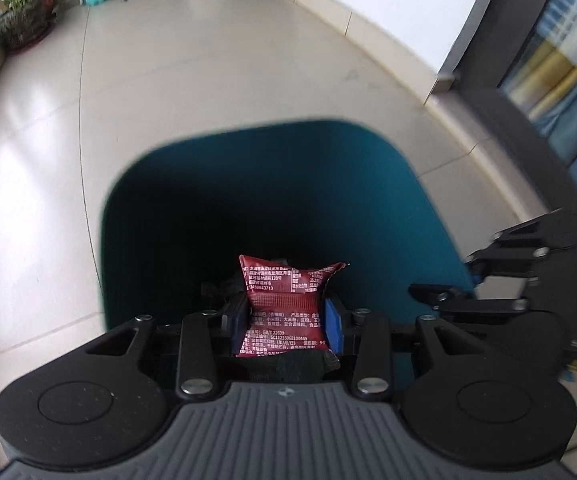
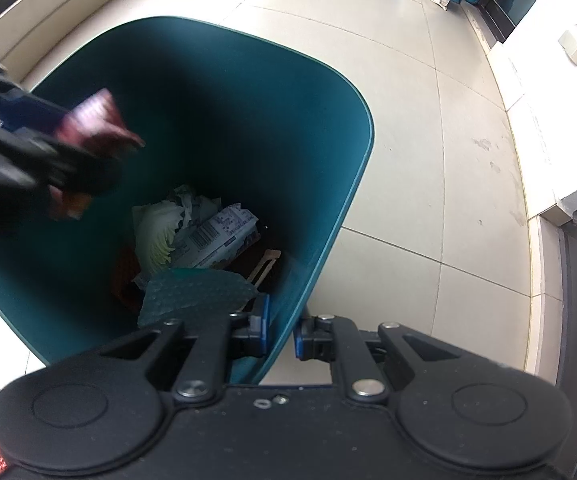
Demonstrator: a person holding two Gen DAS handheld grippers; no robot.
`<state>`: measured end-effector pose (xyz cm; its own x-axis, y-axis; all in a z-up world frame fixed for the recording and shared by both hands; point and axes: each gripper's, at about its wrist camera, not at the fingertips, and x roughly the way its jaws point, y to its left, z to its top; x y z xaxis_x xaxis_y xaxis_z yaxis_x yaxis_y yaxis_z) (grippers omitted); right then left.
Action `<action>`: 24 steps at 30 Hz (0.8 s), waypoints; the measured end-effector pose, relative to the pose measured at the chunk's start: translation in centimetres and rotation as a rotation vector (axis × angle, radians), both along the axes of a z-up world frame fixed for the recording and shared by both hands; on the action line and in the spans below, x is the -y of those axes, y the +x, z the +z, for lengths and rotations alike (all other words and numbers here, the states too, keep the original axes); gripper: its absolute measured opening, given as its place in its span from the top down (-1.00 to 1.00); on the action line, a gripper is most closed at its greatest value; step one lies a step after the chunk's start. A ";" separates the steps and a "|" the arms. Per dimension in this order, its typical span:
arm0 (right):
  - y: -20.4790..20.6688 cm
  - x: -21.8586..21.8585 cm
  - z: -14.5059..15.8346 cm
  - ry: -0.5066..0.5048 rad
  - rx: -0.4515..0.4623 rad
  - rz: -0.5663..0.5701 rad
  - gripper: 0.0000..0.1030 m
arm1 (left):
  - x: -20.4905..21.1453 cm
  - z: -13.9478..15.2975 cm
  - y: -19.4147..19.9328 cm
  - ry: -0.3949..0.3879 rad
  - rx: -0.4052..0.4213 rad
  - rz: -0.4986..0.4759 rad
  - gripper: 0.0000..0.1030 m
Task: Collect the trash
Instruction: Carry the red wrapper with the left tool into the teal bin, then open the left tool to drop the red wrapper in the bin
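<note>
Left wrist: tongs (image 1: pixel 286 328) clamp red packet (image 1: pixel 286 304) above bin (image 1: pixel 388 184).

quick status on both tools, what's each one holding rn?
Left tool: closed on the red snack packet, over the bin opening.
Right tool: closed on the teal bin, pinching its rim wall.
</note>
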<state>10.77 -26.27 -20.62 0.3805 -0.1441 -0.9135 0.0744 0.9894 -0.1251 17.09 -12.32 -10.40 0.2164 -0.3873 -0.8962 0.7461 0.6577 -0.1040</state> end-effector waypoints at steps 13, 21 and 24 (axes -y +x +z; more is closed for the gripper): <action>-0.2 -0.1 0.5 0.006 0.008 0.004 0.78 | 1.0 -4.4 -0.2 0.036 -0.072 -0.001 -0.02; -0.2 0.0 0.7 0.012 0.009 -0.002 0.78 | -0.3 -3.2 -0.5 -0.022 -0.044 -0.011 -0.04; -0.2 -0.1 0.8 0.010 0.008 -0.001 0.78 | -1.4 -2.0 -0.6 -0.040 -0.021 -0.015 -0.04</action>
<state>10.62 -26.19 -19.87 0.3873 -0.1354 -0.9120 0.0763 0.9905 -0.1146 16.48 -10.92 -12.41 0.1915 -0.4262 -0.8841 0.7534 0.6412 -0.1459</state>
